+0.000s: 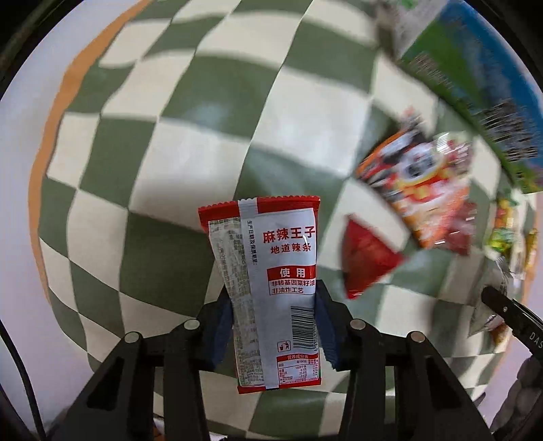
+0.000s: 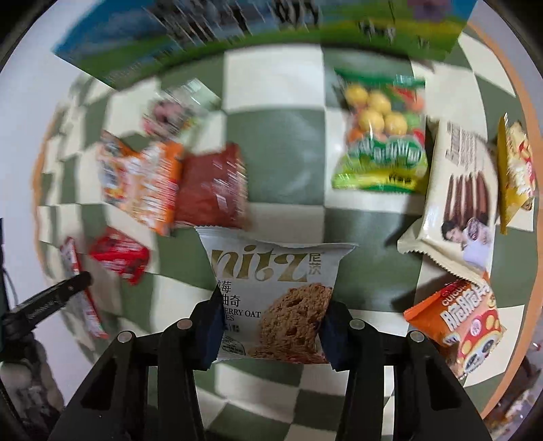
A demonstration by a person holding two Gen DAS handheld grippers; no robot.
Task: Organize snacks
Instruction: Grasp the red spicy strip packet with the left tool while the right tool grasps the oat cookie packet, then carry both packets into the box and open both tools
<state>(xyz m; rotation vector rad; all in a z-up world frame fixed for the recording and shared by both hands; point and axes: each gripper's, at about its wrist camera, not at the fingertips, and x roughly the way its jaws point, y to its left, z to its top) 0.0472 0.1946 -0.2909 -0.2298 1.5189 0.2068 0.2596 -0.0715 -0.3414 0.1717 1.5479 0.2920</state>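
My left gripper (image 1: 273,298) is shut on a red and white spicy-strip packet (image 1: 271,281) and holds it upright above the checked cloth (image 1: 190,142). My right gripper (image 2: 271,305) is shut on a white Nitz oat cookie packet (image 2: 278,291), also held above the cloth. In the right wrist view loose snacks lie around: an orange packet (image 2: 142,183), a dark red packet (image 2: 212,186), a small red packet (image 2: 118,259), a green ball-snack bag (image 2: 383,135), a cream chocolate-stick bag (image 2: 458,200), a yellow packet (image 2: 516,169) and an orange crisp bag (image 2: 461,325).
A large blue and green box (image 2: 237,30) stands at the far edge of the cloth; it also shows in the left wrist view (image 1: 475,84). The left gripper's finger (image 2: 51,298) enters the right wrist view at lower left. The round table's orange rim (image 1: 64,101) borders the cloth.
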